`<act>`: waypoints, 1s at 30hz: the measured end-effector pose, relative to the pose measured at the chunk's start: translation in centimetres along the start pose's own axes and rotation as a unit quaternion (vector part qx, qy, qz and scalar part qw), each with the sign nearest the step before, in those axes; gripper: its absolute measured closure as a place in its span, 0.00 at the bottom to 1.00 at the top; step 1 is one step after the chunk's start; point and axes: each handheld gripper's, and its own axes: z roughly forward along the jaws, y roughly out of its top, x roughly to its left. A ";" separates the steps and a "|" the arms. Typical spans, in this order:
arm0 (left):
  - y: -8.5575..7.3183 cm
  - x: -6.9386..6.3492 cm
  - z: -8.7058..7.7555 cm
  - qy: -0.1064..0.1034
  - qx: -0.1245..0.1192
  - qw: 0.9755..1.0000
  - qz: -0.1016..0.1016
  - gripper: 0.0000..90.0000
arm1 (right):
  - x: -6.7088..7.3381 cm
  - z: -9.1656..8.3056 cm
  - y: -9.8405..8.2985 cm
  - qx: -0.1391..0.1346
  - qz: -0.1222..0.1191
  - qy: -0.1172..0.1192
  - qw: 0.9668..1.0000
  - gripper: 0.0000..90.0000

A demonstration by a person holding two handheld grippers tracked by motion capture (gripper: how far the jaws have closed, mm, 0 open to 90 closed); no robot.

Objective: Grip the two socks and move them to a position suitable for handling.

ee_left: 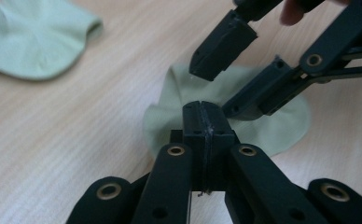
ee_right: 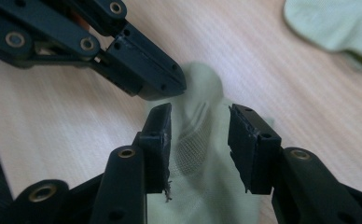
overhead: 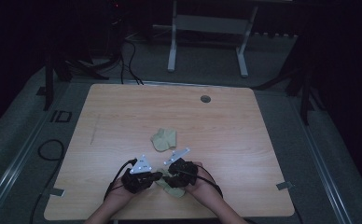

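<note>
Left tongs point(ee_left: 202, 116): clenched tight, nothing seen between the jaws, tips over the near sock's edge.
Right tongs point(ee_right: 200, 135): released, jaws astride the near sock point(ee_right: 202, 154).
Near sock: flat on the counter point(overhead: 123, 116), at 6 o'clock.
2nd sock point(overhead: 163, 139): near the centre, at 12 o'clock from the tongs.

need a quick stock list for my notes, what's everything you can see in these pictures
pale green fabric sock: one, lies flat on the table near its front edge, between the two grippers.
second pale green sock: one, crumpled, nearer the table's middle, apart from the grippers.
light wooden table: one, with a round grey hole near its far edge.
white metal frame: one, on the floor beyond the table.
black cables: several, on the floor at far left.
left gripper: black, jaws shut, at the near sock's edge; whether they pinch it I cannot tell.
right gripper: black, jaws apart over the near sock.
hands: two, at the front edge.
</note>
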 end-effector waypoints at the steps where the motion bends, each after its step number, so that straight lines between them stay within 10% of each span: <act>1: -0.1 0.0 0.3 0.003 0.009 1.000 0.003 0.99 | 0.0 0.3 -0.1 0.006 0.001 -0.002 1.000 0.68; 8: -0.4 0.1 1.2 0.002 0.038 0.999 0.003 1.00 | -0.1 1.2 -0.5 0.028 -0.010 -0.003 1.000 0.87; 30: -0.6 0.4 1.1 -0.012 0.033 0.999 0.006 1.00 | -1.7 -4.7 -0.2 -0.014 0.004 -0.025 1.000 0.91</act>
